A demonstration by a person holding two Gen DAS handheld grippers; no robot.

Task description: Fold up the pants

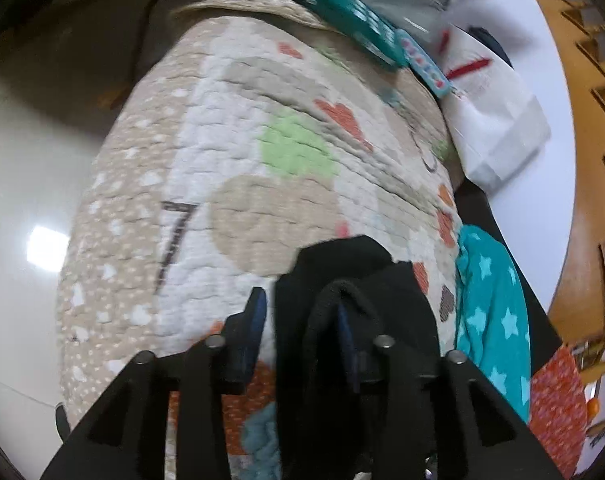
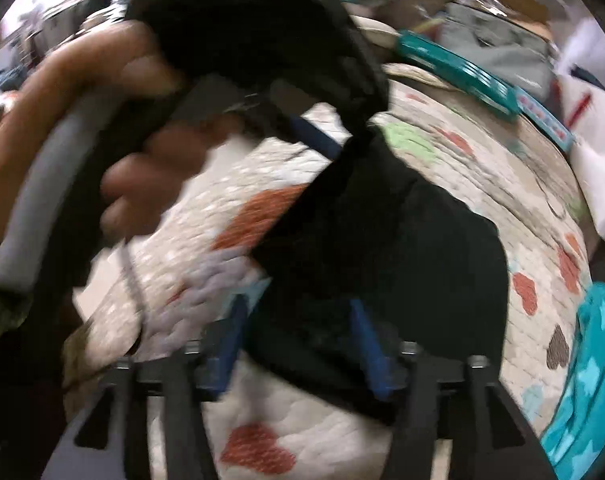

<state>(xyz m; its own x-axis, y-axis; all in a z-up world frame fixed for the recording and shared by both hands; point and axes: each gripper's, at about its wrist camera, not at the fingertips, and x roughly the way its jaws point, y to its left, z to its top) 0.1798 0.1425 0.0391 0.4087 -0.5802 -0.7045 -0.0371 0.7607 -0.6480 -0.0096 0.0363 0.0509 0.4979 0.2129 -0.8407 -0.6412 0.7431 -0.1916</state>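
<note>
The black pants lie bunched on a quilted mat with hearts and dots. In the left wrist view my left gripper has its jaws apart; a ribbed black edge of the pants drapes over its right finger. In the right wrist view the pants lie between the blue fingers of my right gripper, whose jaws stand wide apart around the cloth. The left gripper, held by a hand, shows at the upper left of that view, with black cloth hanging from it. Both views are blurred.
A teal star-patterned cloth lies at the mat's right edge. A teal box and a white bag sit at the far side. A glossy white floor lies left of the mat.
</note>
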